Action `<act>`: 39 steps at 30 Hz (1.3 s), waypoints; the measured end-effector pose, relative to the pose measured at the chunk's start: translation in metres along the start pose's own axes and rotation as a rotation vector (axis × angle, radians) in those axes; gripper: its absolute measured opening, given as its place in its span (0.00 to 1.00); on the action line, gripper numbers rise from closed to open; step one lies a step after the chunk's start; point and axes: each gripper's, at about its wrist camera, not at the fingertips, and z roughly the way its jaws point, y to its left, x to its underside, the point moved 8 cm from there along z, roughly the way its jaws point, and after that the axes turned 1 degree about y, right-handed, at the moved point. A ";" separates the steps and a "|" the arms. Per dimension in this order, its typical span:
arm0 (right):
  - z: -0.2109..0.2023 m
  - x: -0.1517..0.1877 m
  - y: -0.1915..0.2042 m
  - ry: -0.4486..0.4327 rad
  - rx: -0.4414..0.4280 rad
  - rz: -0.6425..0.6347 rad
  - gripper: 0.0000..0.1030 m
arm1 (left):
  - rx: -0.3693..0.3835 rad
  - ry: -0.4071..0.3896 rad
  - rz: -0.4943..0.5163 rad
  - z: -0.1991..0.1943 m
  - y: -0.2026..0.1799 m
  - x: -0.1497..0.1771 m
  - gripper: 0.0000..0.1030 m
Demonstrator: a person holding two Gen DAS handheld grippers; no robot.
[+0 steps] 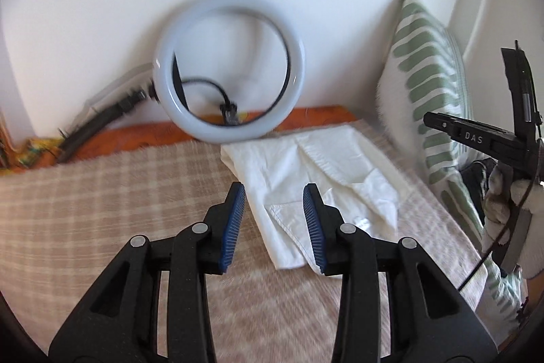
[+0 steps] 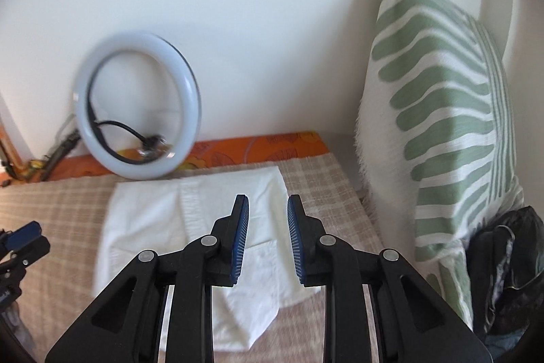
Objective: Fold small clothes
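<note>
So the white garment is lying on the checked blanket, a bit right of centre in the left wrist view and lower middle in the right wrist view. It looks partly folded already, with layers overlapping and a hemmed edge showing near the bottom, though exactly what kind of clothing it is can't be told from here.

The left gripper has its jaws apart with nothing between them, hovering over the near edge of the garment. The right gripper is the same deal: jaws apart, empty, sitting above the garment's middle. In the left view the right gripper also shows up at the far right edge, raised up beside the striped pillow.

Best guess on the step: between folds, lining up for the next grab rather than carrying anything. The next move probably calls for each gripper to drop onto an edge or corner, pinch through all the layers, then lift and bring it over evenly so the stack doesn't slide apart.

The ring light leans on the wall in the upper middle, right behind the garment's far edge, so a big swing back there could knock it.
</note>
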 end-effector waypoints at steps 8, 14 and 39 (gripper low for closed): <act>-0.097 0.013 0.028 -0.100 -0.045 0.030 0.21 | -0.007 -0.112 0.048 -0.116 -0.003 0.005 0.35; -0.157 0.048 0.061 -0.140 -0.062 0.000 0.31 | -0.023 -0.134 0.049 -0.180 0.005 0.042 0.35; -0.207 0.158 0.138 -0.151 -0.074 0.035 0.59 | -0.029 -0.128 0.137 -0.240 0.028 0.147 0.69</act>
